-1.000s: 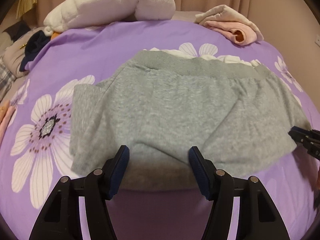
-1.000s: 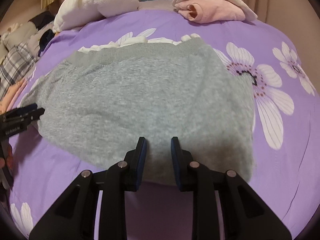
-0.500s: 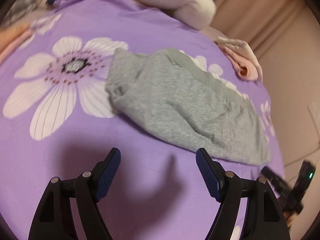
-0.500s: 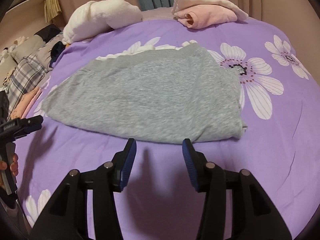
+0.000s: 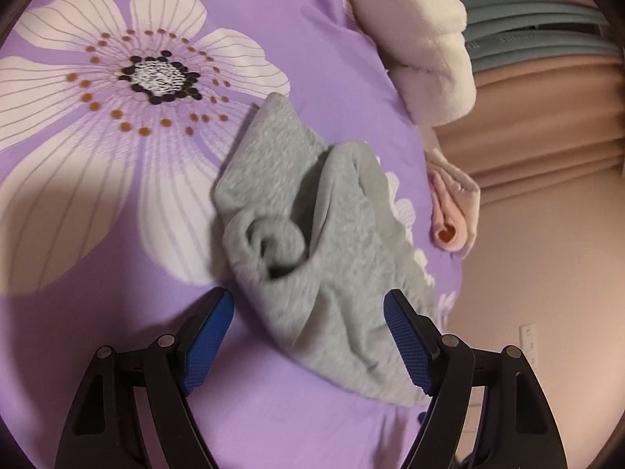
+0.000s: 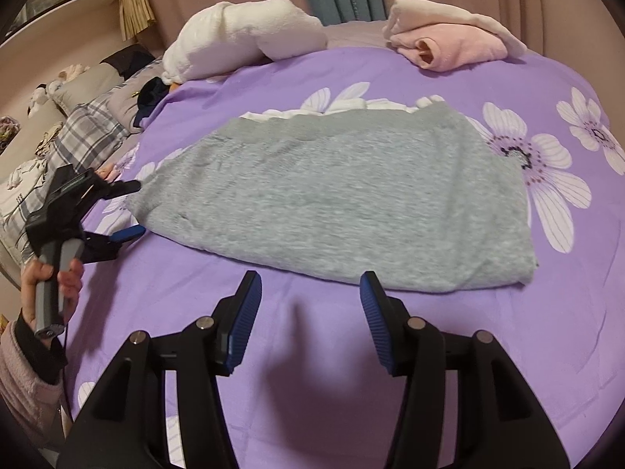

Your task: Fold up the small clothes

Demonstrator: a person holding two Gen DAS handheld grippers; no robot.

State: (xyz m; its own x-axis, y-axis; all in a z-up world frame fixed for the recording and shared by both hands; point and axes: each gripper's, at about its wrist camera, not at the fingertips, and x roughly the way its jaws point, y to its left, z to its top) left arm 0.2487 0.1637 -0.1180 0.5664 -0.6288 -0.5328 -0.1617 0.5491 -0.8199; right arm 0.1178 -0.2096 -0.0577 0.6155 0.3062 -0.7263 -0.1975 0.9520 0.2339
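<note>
Grey knit shorts lie folded flat on the purple flowered bedspread. In the left wrist view I see them end-on, with an open leg hole facing me. My left gripper is open, its blue pads on either side of the shorts' near left end, just short of it. It also shows in the right wrist view at the shorts' left edge. My right gripper is open and empty, hovering a little in front of the shorts' near edge.
A white plush pillow and folded pink clothes lie at the far side of the bed. Plaid and dark garments are piled at the left. A white cloth edge shows behind the shorts. Curtains hang behind.
Both grippers have let go of the shorts and pulled back. The right one opened wide. The left one swung round to the shorts' left end.
</note>
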